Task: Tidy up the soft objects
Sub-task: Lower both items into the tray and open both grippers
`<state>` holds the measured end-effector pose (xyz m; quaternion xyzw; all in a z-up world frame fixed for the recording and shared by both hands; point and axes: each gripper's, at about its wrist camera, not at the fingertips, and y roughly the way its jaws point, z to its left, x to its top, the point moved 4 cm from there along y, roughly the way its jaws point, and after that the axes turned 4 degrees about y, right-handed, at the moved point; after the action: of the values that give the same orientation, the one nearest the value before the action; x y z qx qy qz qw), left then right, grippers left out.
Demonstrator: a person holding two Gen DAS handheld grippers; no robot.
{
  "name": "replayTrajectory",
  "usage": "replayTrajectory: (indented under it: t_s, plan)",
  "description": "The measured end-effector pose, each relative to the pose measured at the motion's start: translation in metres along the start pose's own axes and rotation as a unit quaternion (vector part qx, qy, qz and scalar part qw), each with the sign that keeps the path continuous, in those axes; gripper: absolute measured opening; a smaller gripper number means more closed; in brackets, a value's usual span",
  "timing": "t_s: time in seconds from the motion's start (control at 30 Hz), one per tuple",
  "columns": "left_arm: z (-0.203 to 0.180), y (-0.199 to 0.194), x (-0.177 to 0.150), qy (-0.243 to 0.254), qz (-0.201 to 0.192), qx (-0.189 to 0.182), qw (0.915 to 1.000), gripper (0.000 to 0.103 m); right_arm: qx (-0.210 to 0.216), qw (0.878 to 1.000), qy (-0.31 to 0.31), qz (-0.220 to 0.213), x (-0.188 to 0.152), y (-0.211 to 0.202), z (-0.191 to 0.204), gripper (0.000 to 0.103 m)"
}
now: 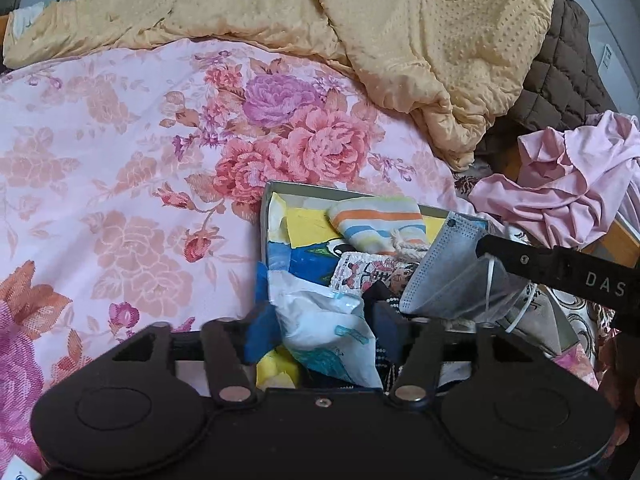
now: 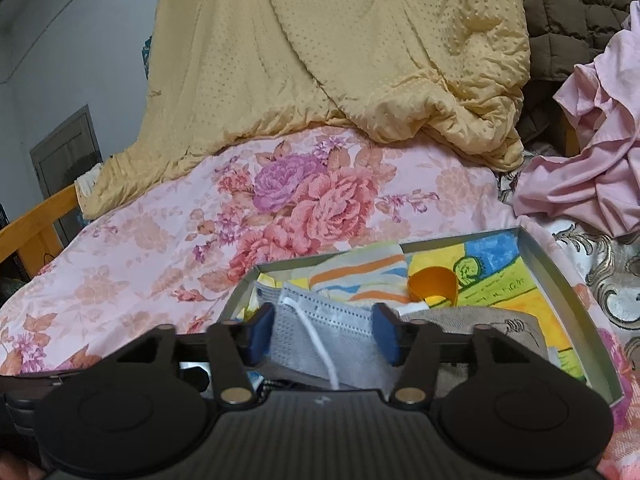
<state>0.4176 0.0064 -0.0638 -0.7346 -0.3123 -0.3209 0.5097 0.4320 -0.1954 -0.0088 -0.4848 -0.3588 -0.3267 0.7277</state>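
A shallow grey box [image 1: 267,216] lies on the floral bedspread and holds soft items. In the left wrist view my left gripper [image 1: 326,330] has its jaws apart around a white plastic packet [image 1: 328,328] that lies between the blue pads. A striped cloth [image 1: 376,220] and a printed pouch [image 1: 372,274] lie in the box. In the right wrist view my right gripper [image 2: 322,334] has its jaws apart with a grey face mask [image 2: 320,332] between the pads, over the box [image 2: 568,292]. The right finger and mask [image 1: 448,264] also show in the left view.
A yellow dotted quilt [image 1: 320,12] is heaped at the back of the bed. A brown quilted blanket [image 1: 568,68] and crumpled pink fabric [image 1: 576,180] lie at the right. An orange scoop [image 2: 434,282] sits in the box. A wooden bed rail [image 2: 36,216] runs at the left.
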Motion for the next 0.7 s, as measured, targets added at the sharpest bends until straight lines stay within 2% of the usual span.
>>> replayTrajectory:
  t_s: [0.23,0.47,0.7]
  plan:
    - [-0.007,-0.02,0.001,0.014,-0.003,0.012,0.9998,0.081,0.014,1.0,0.01,0.013,-0.005,-0.014,0.001,0.085]
    - [-0.016,-0.054,-0.001,0.028,-0.022,0.019,0.9992,0.091,0.021,1.0,0.021,0.004,-0.007,-0.044,0.0,0.09]
    - [-0.028,-0.089,-0.009,0.037,-0.033,0.024,0.9985,0.092,0.018,1.0,0.024,-0.01,-0.012,-0.072,-0.002,0.092]
